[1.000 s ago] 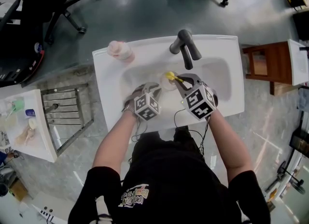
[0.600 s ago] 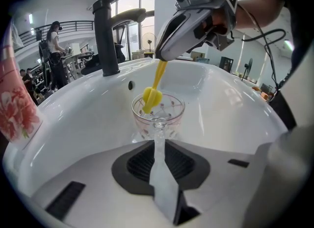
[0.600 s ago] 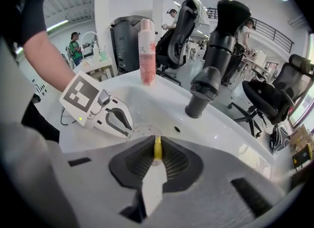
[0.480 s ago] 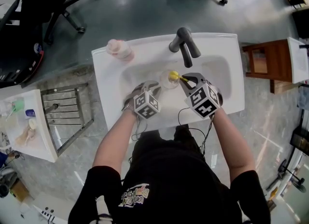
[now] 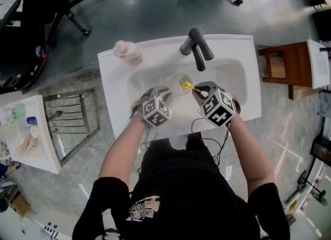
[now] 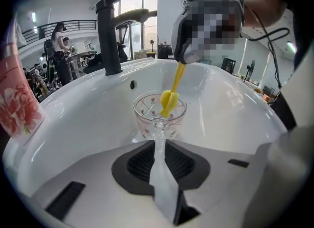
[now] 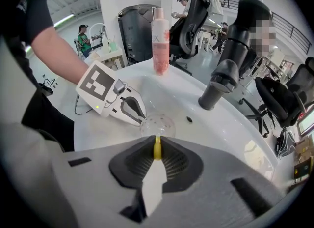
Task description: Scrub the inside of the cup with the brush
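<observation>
A clear glass cup (image 6: 160, 115) with small pink marks stands low in the white sink basin (image 5: 230, 78). My left gripper (image 6: 158, 125) is shut on its near rim. In the head view the left gripper (image 5: 169, 92) sits just left of the cup (image 5: 179, 84). A yellow brush (image 6: 170, 100) has its head inside the cup, its handle slanting up to the right. My right gripper (image 5: 195, 89) is shut on that handle. In the right gripper view the yellow brush handle (image 7: 157, 149) shows between the jaws of the right gripper (image 7: 157, 144), above the cup (image 7: 158, 124).
A dark faucet (image 5: 196, 47) arches over the basin behind the cup. A pink soap bottle (image 5: 127, 51) stands on the sink's back left corner. Beside the sink are a metal rack (image 5: 70, 120) on the left and a wooden stand (image 5: 287, 68) on the right.
My right gripper has shifted a little to the right and tilted, with the brush head still in the cup. The left gripper and the cup have stayed put.
</observation>
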